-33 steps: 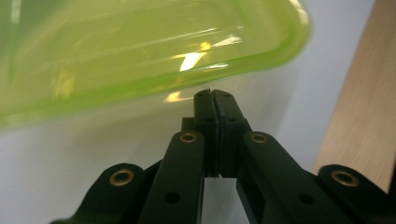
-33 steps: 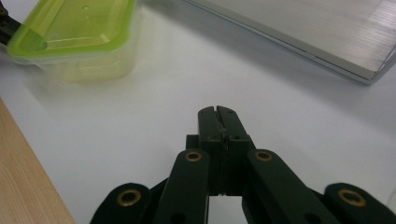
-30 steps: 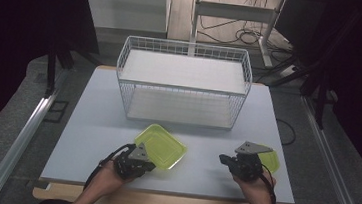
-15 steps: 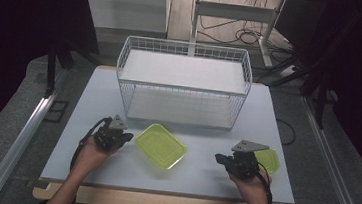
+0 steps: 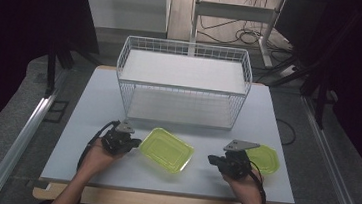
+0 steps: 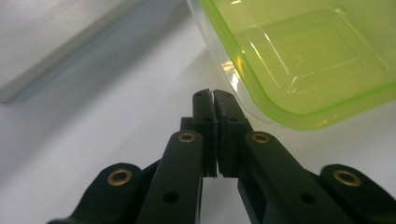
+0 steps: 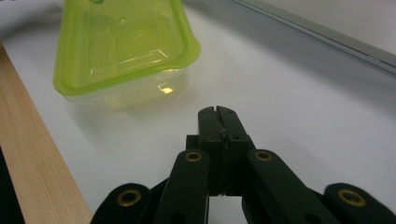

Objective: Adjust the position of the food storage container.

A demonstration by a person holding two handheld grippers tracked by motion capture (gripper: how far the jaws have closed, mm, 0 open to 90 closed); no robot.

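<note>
The left gripper [image 5: 134, 142] has swung from the container's near side round to the left of it, and now rests at lower centre-left of the high view, fingers [image 6: 205, 109] pressed together just beside the rim of the translucent lime-green rectangular plastic container [image 5: 167, 149]. The container has shifted slightly right on the white tabletop [image 5: 87, 118]. The right gripper [image 5: 212, 159] waits lower right, fingers closed on nothing, likely ready to steady the container.

- The right hand-held gripper [image 7: 219, 112] rises from the bottom centre, with its jaws pressed together and nothing between them.
- A green container [image 7: 121, 44] stands at the upper left on the white bench [image 7: 289, 93].
- The wooden edge [image 7: 32, 158] runs along the left.
</note>
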